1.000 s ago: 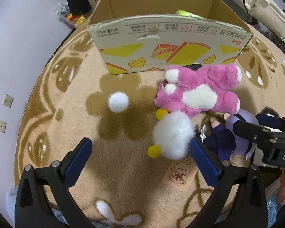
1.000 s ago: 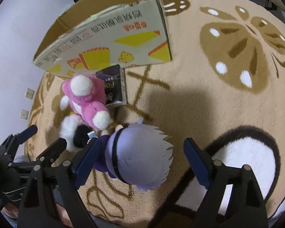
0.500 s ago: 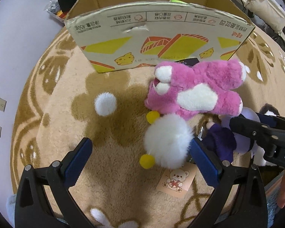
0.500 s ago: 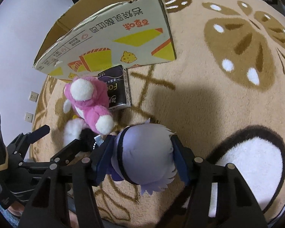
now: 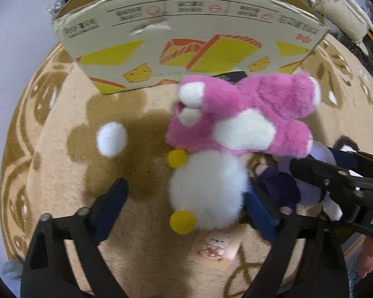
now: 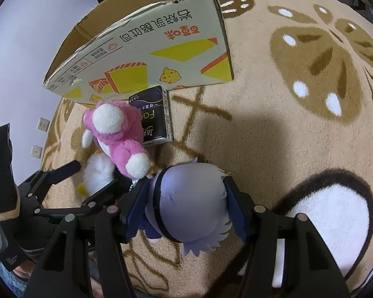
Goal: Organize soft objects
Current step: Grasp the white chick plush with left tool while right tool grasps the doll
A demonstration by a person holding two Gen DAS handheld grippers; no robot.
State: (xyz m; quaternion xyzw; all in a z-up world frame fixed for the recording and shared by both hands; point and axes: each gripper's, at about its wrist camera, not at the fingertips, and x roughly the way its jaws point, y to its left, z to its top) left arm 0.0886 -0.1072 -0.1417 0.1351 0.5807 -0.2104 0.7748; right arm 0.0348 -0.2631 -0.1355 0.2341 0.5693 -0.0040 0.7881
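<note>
**Doll clamped on the right, white plush between closing left jaws**

Doll [image 6: 189, 203] lies on the rug [image 6: 273, 136], its lavender head pinched between the right gripper [image 6: 184, 208] pads, purple body trailing toward the left gripper. Its long axis runs roughly from the right gripper toward the left one.

White plush [image 5: 207, 191], round with two yellow feet, sits between the left gripper [image 5: 186, 206] fingers. Those jaws are closing; the right-hand pad touches the fur, while the left-hand pad is still clear of it, so nothing is clamped yet.

Pink plush [image 5: 243, 116] lies across the far side of the white one, its long axis running left to right in the left view, white-soled feet at the right end. It overlaps both the white plush and the doll. A small white ball [image 5: 112, 139] rests alone to the left. Behind stands the open cardboard box [image 5: 194, 37].

Only the right view shows a dark tissue pack [image 6: 154, 116] wedged between the pink plush and the box, and a dark sleeve [image 6: 2, 178] behind the left gripper. Only the left view shows a bear tag [image 5: 217, 245] beneath the white plush.
</note>
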